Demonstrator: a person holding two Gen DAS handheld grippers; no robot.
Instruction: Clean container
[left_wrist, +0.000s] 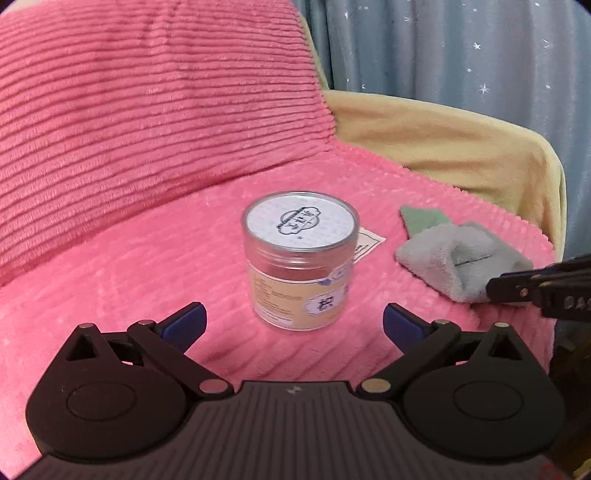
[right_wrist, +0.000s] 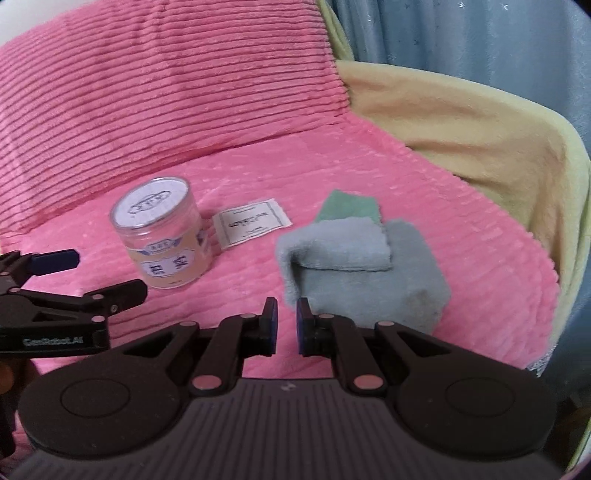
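A clear plastic jar with a white printed lid and a tan label stands upright on a pink ribbed blanket. My left gripper is open just in front of the jar, one blue pad on each side, touching nothing. In the right wrist view the jar stands at the left, with the left gripper beside it. A folded grey cloth lies to the right of the jar. My right gripper sits at the cloth's near left corner, its jaws almost together with a narrow gap and nothing between them.
A small white printed card lies between jar and cloth. A green cloth pokes out behind the grey one. A pink ribbed cushion rises behind, a yellow blanket to the right, and a blue curtain beyond.
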